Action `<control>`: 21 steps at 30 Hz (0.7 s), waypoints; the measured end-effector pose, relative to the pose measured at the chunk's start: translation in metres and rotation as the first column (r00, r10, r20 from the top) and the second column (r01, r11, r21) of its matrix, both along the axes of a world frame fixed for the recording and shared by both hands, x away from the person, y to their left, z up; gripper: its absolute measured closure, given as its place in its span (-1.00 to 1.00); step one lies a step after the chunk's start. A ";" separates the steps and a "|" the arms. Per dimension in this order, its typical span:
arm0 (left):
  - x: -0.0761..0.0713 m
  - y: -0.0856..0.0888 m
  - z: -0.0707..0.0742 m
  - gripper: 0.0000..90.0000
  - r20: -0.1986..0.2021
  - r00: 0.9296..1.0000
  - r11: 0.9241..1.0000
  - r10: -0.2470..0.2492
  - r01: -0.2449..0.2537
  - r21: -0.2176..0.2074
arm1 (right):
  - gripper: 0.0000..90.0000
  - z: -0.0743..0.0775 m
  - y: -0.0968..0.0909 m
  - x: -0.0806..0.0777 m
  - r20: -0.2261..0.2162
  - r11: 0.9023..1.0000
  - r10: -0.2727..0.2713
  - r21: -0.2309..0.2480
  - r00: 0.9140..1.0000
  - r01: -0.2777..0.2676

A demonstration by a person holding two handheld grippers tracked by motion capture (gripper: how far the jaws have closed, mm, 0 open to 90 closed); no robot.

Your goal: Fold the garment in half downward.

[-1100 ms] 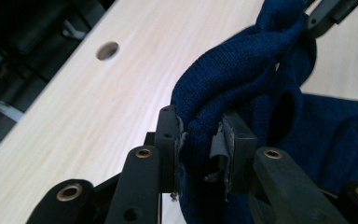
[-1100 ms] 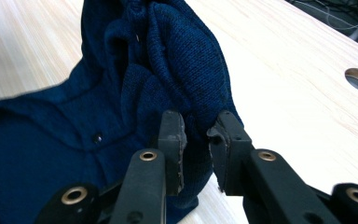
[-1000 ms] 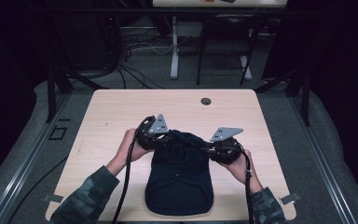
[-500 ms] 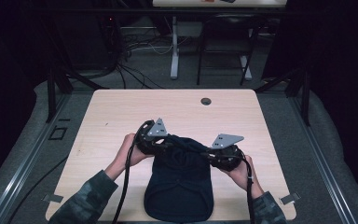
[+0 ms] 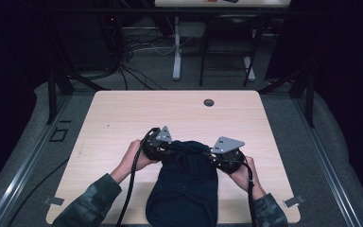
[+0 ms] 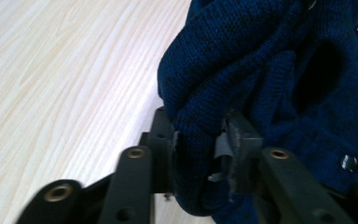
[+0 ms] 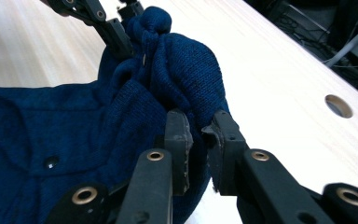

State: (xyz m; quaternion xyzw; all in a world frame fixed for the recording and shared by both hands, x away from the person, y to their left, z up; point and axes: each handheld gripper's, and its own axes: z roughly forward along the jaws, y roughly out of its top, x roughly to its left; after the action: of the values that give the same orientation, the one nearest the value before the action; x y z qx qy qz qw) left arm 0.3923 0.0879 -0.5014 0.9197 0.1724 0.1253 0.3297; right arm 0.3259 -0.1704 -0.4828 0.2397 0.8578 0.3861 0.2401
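High view showed my dark blue knitted garment (image 5: 184, 189) at the frame's lower centre; left gripper (image 6: 198, 140) and right gripper (image 7: 198, 140) each pinched its bunched top edge. Soft, light, floppy, I judged.

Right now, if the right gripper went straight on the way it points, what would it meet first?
The right gripper is already shut on a fold of the blue knit garment, so more of that fabric comes first. Beyond the bunched cloth sits the left gripper, probably next in line, though depth is hard to judge.
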 end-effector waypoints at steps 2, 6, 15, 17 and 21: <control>0.001 0.000 0.001 0.62 0.024 1.000 1.000 0.013 -0.012 -0.018 | 0.75 0.001 0.000 0.002 0.011 1.000 -0.011 0.006 1.000 0.011; 0.002 0.001 0.007 0.64 0.085 0.996 0.998 0.039 -0.035 -0.049 | 0.74 0.004 -0.002 0.007 0.016 0.999 -0.036 0.021 0.999 0.036; 0.002 -0.001 0.021 0.66 0.197 0.977 0.994 0.079 -0.062 -0.091 | 0.53 0.007 -0.008 0.015 -0.053 0.995 -0.058 0.076 0.997 0.061; 0.001 -0.002 0.022 0.66 0.208 0.975 0.994 0.079 -0.060 -0.092 | 0.35 0.006 -0.009 0.016 -0.071 0.995 -0.062 0.077 0.996 0.068; -0.001 -0.004 0.024 0.66 0.239 0.968 0.994 0.074 -0.053 -0.096 | -0.19 -0.002 -0.011 0.026 -0.133 0.984 -0.122 0.115 0.984 0.138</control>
State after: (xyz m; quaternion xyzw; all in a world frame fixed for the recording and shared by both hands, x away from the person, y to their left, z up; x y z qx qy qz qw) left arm 0.3912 0.0840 -0.4769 0.8760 0.1657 0.2391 0.3846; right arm 0.3520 -0.1815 -0.4848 0.3334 0.8283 0.4060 0.1949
